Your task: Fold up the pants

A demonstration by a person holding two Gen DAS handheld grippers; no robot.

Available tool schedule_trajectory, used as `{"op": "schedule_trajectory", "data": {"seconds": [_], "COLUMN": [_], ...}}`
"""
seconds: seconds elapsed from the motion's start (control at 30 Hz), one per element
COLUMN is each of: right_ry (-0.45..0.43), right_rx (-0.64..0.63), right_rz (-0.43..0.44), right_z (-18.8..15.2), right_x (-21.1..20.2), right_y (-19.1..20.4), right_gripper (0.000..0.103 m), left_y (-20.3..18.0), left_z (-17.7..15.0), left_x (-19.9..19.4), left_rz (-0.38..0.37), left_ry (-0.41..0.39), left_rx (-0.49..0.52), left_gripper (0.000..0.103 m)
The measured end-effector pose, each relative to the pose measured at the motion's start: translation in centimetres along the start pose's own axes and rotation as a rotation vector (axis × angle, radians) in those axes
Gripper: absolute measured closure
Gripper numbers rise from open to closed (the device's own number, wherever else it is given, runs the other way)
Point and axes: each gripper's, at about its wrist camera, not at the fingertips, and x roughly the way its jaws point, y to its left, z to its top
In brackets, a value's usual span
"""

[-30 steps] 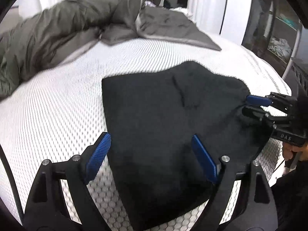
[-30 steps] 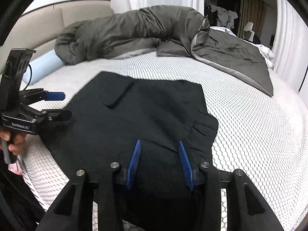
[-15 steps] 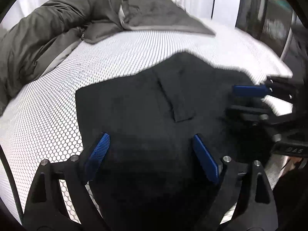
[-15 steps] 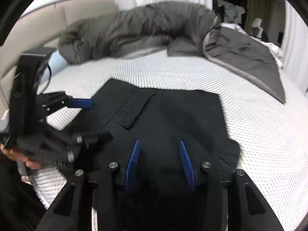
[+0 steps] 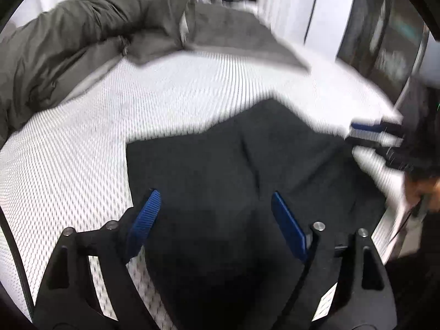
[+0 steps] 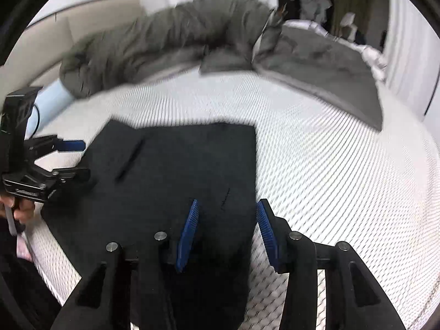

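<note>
Black pants (image 5: pixel 220 165) lie folded flat on a white mesh mattress (image 5: pixel 82 143), near its front edge. My left gripper (image 5: pixel 217 220) hovers over their near part, jaws wide apart and closing, with the cloth under the gap and touching neither pad. In the right wrist view it (image 6: pixel 79 159) stands at the left edge of the pants (image 6: pixel 178 165). My right gripper (image 6: pixel 228 231) is open over the pants' right edge, pads clear of the fabric. The left wrist view shows it (image 5: pixel 363 134) blurred beside the far right corner.
A bunched grey duvet (image 6: pixel 170 44) fills the back of the bed, with a light blue bolster (image 6: pixel 53 97) by the beige headboard (image 6: pixel 41 46). Dark shelving (image 5: pixel 385 35) stands off to the right. A hand (image 5: pixel 423 192) holds the right gripper.
Both grippers have shifted and lifted a little over the pants, and both views are now blurred by motion. The pants' right edge has gone from bunched to straight.
</note>
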Motion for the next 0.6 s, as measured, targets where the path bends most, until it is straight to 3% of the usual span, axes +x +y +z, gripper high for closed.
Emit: {"op": "schedule_trajectory", "data": {"seconds": [0.1, 0.17, 0.23, 0.33, 0.5, 0.6], "right_ry": [0.016, 0.048, 0.111, 0.138, 0.093, 0.075], "right_rx": [0.01, -0.017, -0.09, 0.047, 0.117, 0.209], "right_rz": [0.017, 0.022, -0.057, 0.069, 0.122, 0.215], "right_z": [1.4, 1.5, 0.8, -0.5, -0.5, -0.8], "right_x": [1.1, 2.8, 5.0, 5.8, 3.9, 2.1], "right_y": [0.1, 0.4, 0.0, -3.4, -4.6, -5.5], "right_gripper": [0.057, 0.058, 0.056, 0.047, 0.046, 0.041], "left_y": [1.1, 1.5, 2.4, 3.8, 4.8, 5.6], "left_z": [1.4, 1.4, 0.9, 0.6, -0.6, -2.4], "left_x": [1.1, 3.1, 4.8, 4.6, 1.9, -0.5], "left_rz": [0.038, 0.079, 0.146, 0.118, 0.13, 0.054], "left_ry": [-0.007, 0.049, 0.11, 0.102, 0.054, 0.022], "left_rx": [-0.058, -0.048, -0.037, -0.092, -0.202, -0.276], "left_gripper": [0.022, 0.025, 0.03, 0.03, 0.033, 0.033]}}
